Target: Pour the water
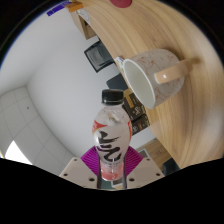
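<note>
A clear plastic bottle (110, 135) with a black cap, black lettering and a pink base stands between my fingers, and my gripper (111, 165) is shut on its lower part. The purple pads (131, 156) press it from both sides. The view is tilted, so the bottle is held off the table. Just beyond the bottle's cap is a pale mug (150, 75) with a handle, lying sideways in the view on the wooden table (130, 30). Its open mouth faces the bottle's cap.
A dark boxy object (97, 58) sits at the wooden table's edge beside the mug. A small dark thing (137, 122) lies near the bottle's shoulder. A white wall or floor surface (40, 90) fills the side away from the table.
</note>
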A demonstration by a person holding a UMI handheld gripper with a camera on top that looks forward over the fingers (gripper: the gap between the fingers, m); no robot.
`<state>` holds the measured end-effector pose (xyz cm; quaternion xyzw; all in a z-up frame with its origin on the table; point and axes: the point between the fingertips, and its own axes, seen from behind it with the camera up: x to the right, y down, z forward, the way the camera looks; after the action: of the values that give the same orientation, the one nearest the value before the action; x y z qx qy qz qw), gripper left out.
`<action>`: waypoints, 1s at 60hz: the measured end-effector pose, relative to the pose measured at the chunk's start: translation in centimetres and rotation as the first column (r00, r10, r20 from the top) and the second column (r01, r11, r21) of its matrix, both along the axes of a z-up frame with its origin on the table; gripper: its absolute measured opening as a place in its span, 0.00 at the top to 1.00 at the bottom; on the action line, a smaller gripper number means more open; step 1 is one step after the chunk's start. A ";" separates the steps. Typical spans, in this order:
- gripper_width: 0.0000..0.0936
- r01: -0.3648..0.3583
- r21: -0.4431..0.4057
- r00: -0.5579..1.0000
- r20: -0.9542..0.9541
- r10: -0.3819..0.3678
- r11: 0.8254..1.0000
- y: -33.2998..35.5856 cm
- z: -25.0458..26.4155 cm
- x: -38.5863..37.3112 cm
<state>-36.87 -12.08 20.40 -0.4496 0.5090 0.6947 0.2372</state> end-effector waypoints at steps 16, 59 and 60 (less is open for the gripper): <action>0.70 -0.067 -0.021 0.996 -0.054 0.065 0.998 1.1 0.1 -1.1; 0.70 -0.100 0.188 -0.297 0.932 -0.210 0.977 1.9 1.1 27.3; 0.70 -0.097 0.174 -0.315 0.929 -0.196 0.980 2.0 0.5 28.0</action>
<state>-8.90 -10.08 20.89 -0.7791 0.0588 0.0735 0.6199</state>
